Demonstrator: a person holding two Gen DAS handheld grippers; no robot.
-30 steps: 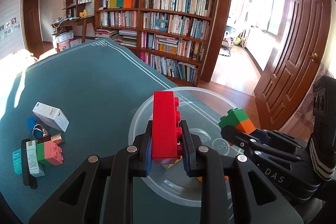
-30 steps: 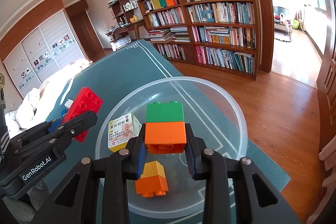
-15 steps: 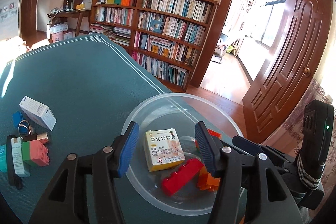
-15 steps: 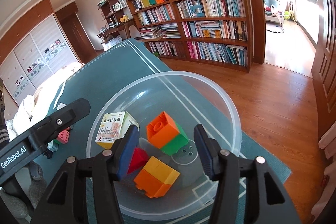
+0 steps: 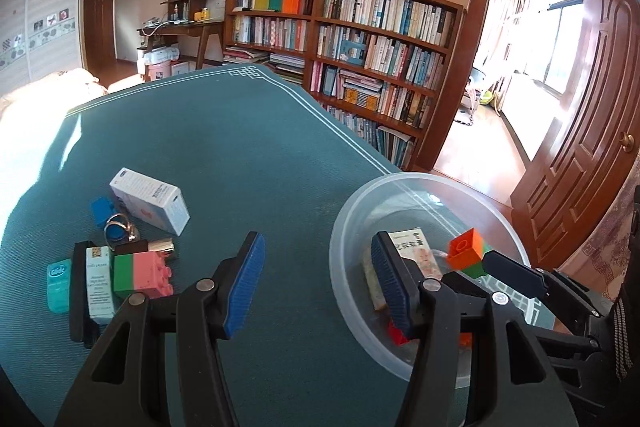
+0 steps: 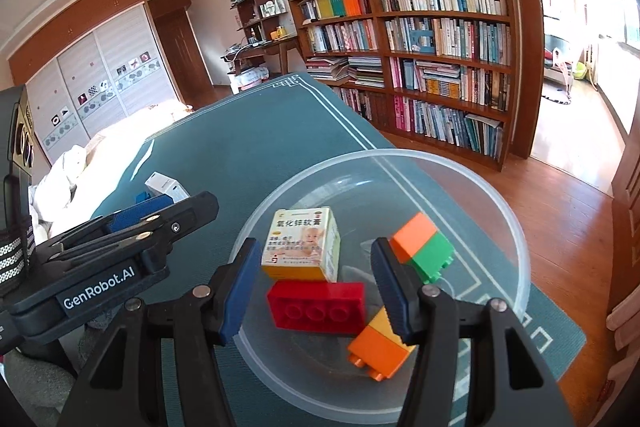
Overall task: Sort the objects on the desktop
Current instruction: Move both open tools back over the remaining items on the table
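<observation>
A clear plastic bowl (image 6: 496, 195) (image 5: 352, 227) stands on the teal table. It holds a red brick (image 6: 316, 307), an orange-green brick (image 6: 424, 247), a yellow-orange brick (image 6: 380, 345) and a small yellow medicine box (image 6: 304, 247). My right gripper (image 6: 312, 283) is open and empty above the bowl. My left gripper (image 5: 316, 283) is open and empty over the table at the bowl's left rim. A pink-green brick (image 5: 140, 275), a white box (image 5: 150, 201), a blue brick (image 5: 102, 211), a key ring (image 5: 116, 231) and a white tube box (image 5: 98, 281) lie at the left.
A teal packet (image 5: 59, 285) and a black flat object (image 5: 80, 307) lie with the left pile. The table's right edge runs close past the bowl, with wooden floor below. A bookshelf (image 5: 360, 47) stands behind.
Both grippers opened. The red brick dropped from the left gripper and the orange-green brick from the right gripper into the bowl. The left gripper then swung left, away from the bowl.
</observation>
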